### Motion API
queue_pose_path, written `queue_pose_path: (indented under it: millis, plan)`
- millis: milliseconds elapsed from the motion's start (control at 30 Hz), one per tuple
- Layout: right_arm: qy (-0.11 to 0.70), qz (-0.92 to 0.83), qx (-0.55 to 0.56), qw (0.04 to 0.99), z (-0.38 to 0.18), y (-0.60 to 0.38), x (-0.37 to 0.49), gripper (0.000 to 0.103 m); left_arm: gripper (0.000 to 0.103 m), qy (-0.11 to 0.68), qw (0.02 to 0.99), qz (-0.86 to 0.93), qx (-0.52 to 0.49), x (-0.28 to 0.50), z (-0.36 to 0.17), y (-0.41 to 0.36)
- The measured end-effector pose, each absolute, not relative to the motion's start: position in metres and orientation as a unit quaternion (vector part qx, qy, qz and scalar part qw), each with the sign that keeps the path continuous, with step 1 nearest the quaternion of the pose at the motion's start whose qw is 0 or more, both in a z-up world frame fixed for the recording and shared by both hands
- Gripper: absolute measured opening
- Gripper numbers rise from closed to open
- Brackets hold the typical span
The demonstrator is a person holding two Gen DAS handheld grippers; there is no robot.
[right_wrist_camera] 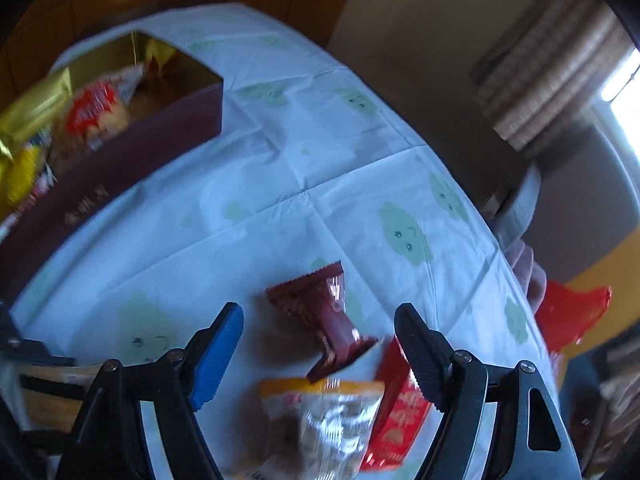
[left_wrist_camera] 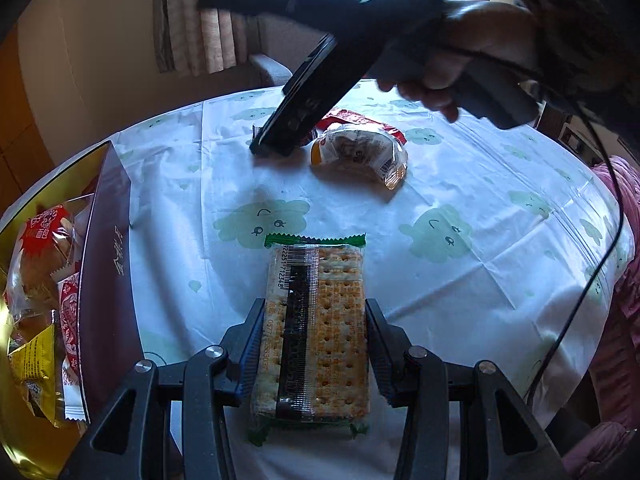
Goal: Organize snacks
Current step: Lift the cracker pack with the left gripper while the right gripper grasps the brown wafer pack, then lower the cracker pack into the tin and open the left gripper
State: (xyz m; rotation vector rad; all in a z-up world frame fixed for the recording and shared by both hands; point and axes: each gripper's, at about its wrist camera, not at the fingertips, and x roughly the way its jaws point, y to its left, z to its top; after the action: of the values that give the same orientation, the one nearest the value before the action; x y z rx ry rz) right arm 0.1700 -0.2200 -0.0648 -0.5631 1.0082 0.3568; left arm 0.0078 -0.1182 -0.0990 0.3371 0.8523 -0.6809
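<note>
My left gripper (left_wrist_camera: 316,320) is shut on a green-edged cracker packet (left_wrist_camera: 320,312), its pads pressing both long sides. A hand holds my right gripper (left_wrist_camera: 272,148) tip-down on the far part of the table. It stands open (right_wrist_camera: 320,336) around a dark red wrapped snack (right_wrist_camera: 324,320) that lies on the cloth, and the pads are apart from it. A clear bun packet (left_wrist_camera: 360,156) (right_wrist_camera: 320,420) and a red packet (left_wrist_camera: 360,120) (right_wrist_camera: 400,412) lie right beside it. The maroon box (left_wrist_camera: 108,260) (right_wrist_camera: 120,152) with a gold lining holds several snacks at the left.
A white tablecloth (left_wrist_camera: 460,200) with green cartoon prints covers the round table. A black cable (left_wrist_camera: 600,248) hangs at the right in front of a pink garment (left_wrist_camera: 616,320). A grey chair (left_wrist_camera: 268,68) and curtains stand behind. Something red (right_wrist_camera: 572,312) lies past the table edge.
</note>
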Motion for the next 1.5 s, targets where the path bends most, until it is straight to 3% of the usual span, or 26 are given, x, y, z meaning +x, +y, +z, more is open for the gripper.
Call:
queue_pose_path:
  millis: [33,100,167,567,933,1500]
  plan:
    - [0.483,0.171,-0.275,0.814,-0.072,-0.218,0.175,0.076,0.048,0.403,0.842,-0.322,0.160,0.008,-0.099,-0.118]
    - [0.505,0.170,-0.285,0.797,-0.086,-0.216,0.181,0.058,0.048,0.404,0.841,-0.322,0.159,0.008,-0.099,-0.119]
    - [0.507,0.182,-0.249,0.804,-0.082,-0.219,0.180,0.025,0.048,0.404,0.841,-0.322,0.159,0.008,-0.099,-0.119]
    - [0.479,0.164,-0.092,0.858,-0.051,-0.233,0.101,0.023,0.047,0.410,0.841,-0.316,0.154,0.010,-0.097,-0.118]
    - [0.472,0.101,0.027,0.875,-0.075,-0.278,0.019,0.023,0.047,0.384,0.865,-0.293,0.137,-0.003,-0.052,-0.098]
    - [0.438,0.102,0.085,0.889,-0.078,-0.244,0.027,0.023,0.047,0.359,0.915,-0.160,0.090,0.015,0.003,-0.027]
